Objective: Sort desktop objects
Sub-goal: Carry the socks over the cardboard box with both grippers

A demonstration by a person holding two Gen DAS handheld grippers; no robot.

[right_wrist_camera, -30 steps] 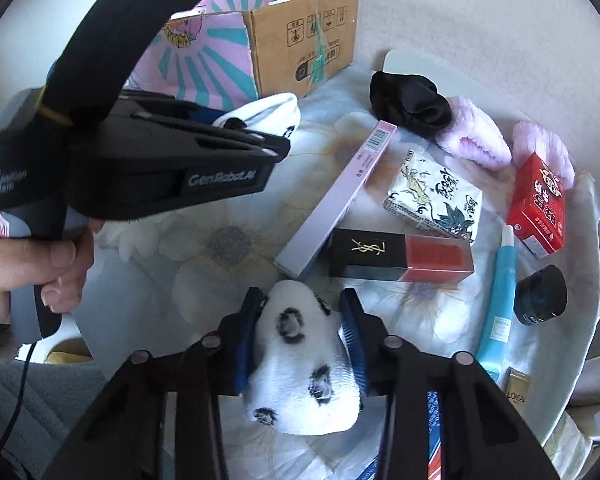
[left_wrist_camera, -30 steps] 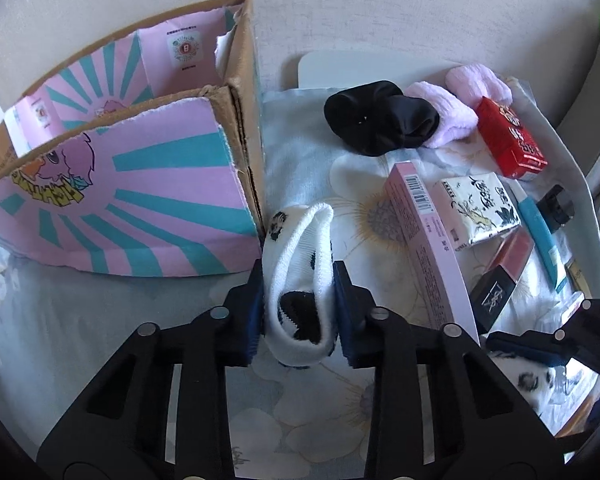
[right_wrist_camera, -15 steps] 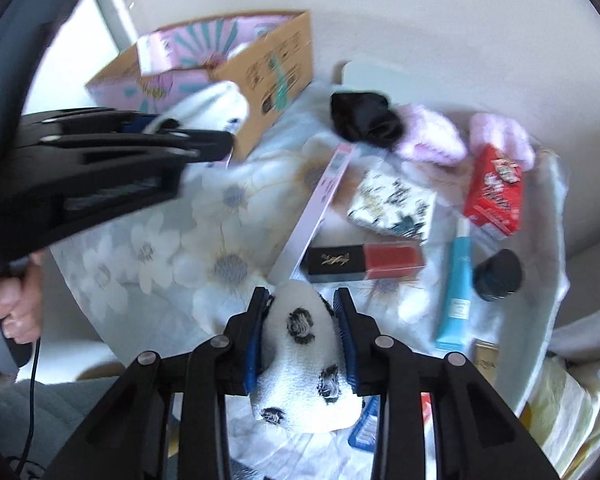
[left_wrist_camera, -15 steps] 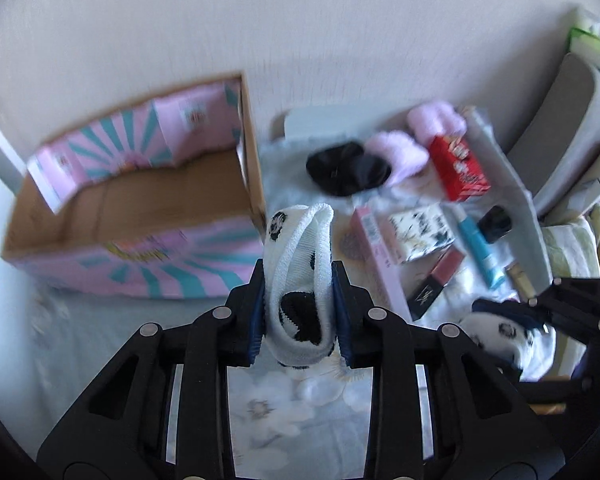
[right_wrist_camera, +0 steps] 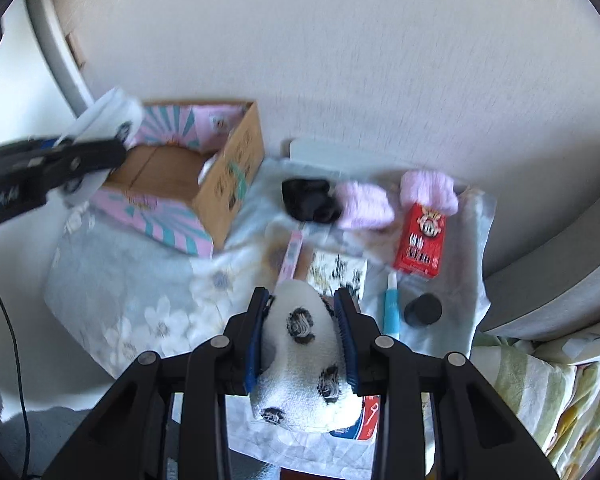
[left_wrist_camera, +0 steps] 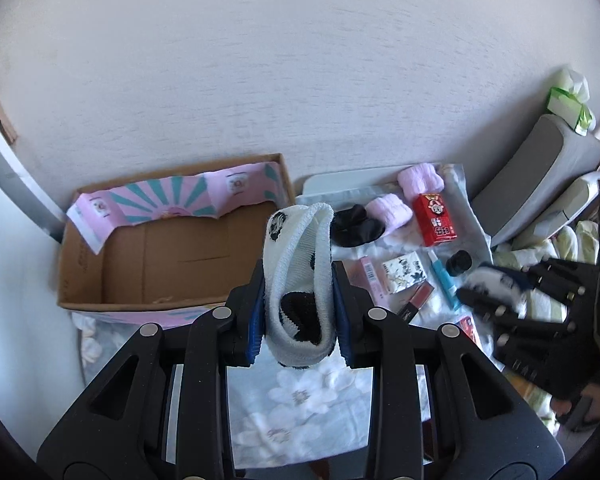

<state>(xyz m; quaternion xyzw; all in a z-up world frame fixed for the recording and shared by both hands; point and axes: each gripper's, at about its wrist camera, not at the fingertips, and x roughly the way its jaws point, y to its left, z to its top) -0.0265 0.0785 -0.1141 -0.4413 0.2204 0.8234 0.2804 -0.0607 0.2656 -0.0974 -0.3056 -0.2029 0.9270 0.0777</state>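
Note:
My left gripper (left_wrist_camera: 299, 292) is shut on a white sock with black spots (left_wrist_camera: 300, 276) and holds it high above the table, near the open cardboard box (left_wrist_camera: 172, 256). My right gripper (right_wrist_camera: 302, 328) is shut on a matching spotted sock (right_wrist_camera: 304, 356), raised above the table's front right. The left gripper with its sock shows blurred at the left of the right wrist view (right_wrist_camera: 80, 156), over the box (right_wrist_camera: 220, 184). The right gripper shows at the right of the left wrist view (left_wrist_camera: 500, 284).
On the floral cloth (right_wrist_camera: 140, 292) lie a black cloth (right_wrist_camera: 308, 200), pink socks (right_wrist_camera: 364, 208), a red box (right_wrist_camera: 420, 240), a patterned box (right_wrist_camera: 340, 272), a blue tube (right_wrist_camera: 392, 304) and a black jar (right_wrist_camera: 422, 310). A wall stands behind; a grey cushion (left_wrist_camera: 540, 184) is at right.
Both grippers have risen well above the table with their socks. The left gripper now sits above the box's height; the box's inside floor has come into view.

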